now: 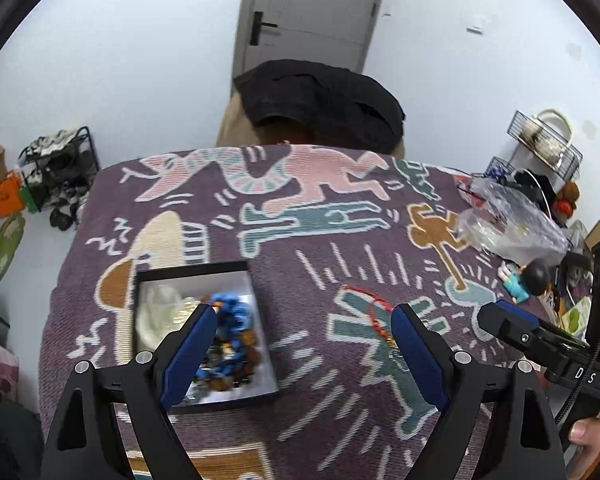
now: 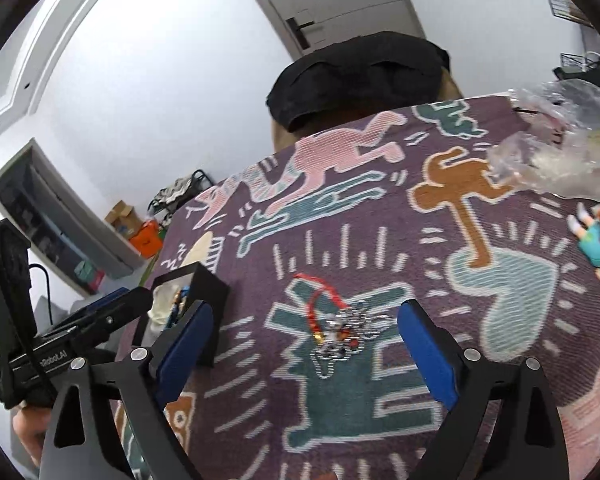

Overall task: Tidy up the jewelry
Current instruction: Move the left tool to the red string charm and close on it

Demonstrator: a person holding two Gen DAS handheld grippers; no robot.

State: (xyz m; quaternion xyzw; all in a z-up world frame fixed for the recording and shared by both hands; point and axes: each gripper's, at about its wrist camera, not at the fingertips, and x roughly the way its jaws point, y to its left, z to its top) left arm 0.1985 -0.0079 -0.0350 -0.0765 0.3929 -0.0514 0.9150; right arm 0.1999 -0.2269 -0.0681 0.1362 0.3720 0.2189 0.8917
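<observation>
Here, silvery tangled chain (image 2: 346,330) on woven patterned cloth (image 2: 380,240); rectangular black box (image 1: 204,328).

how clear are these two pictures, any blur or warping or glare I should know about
Left wrist view: strong fisheye bending with dark corners; even indoor light, no harsh glare; the black box of beads looks smeared. Right wrist view: same curved distortion; the red-string jewelry and the patterned blanket look motion-blurred, while the right tool stays crisp.
</observation>
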